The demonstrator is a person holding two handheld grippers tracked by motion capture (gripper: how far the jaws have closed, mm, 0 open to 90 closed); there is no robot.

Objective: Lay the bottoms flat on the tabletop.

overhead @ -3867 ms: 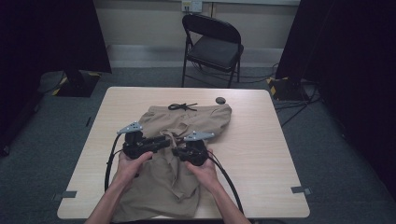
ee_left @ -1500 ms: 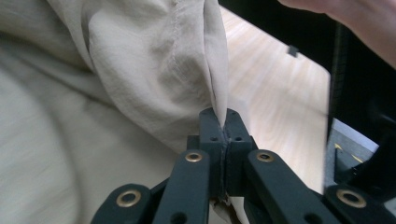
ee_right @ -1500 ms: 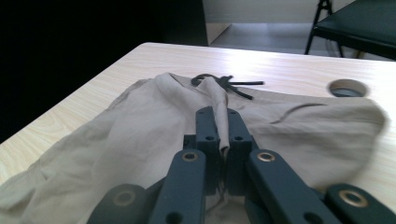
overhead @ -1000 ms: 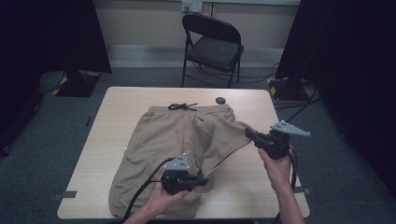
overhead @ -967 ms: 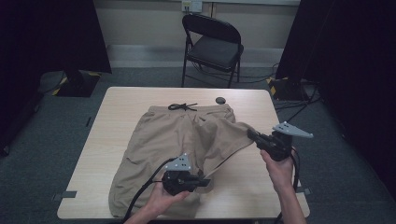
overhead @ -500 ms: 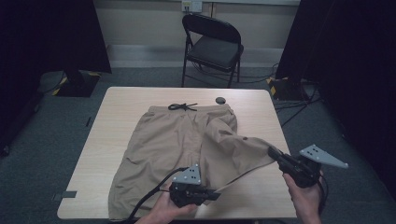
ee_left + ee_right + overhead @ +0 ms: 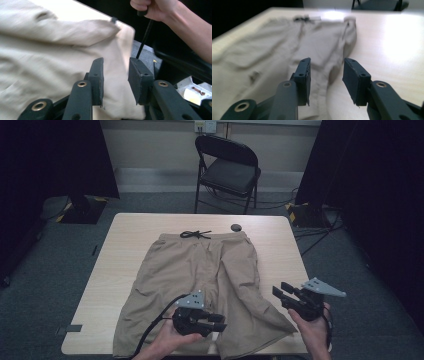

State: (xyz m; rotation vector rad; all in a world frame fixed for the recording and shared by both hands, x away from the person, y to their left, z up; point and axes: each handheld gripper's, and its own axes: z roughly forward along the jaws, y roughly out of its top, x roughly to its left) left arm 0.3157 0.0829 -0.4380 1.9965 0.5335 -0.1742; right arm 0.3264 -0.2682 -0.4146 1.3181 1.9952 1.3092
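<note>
Both grippers have just opened and let go: the left gripper [image 7: 220,324] and right gripper [image 7: 279,294] stand spread, holding nothing (cloth lies slack). The shorts [image 7: 200,285] lie flat, reaching the tabletop's near edge, so the spreading looks finished.

I count one pair of shorts [image 7: 200,285] on one table [image 7: 280,245]. One drawstring [image 7: 195,234] lies at its waistband, and one small dark disc [image 7: 236,227] sits on the tabletop beside it. I have two grippers: the left gripper [image 7: 212,322] and the right gripper [image 7: 281,292], each with two jaws, each in one hand, so two hands. Two grey plates ride on them, one apiece. Behind the table stands one folding chair [image 7: 227,170].
</note>
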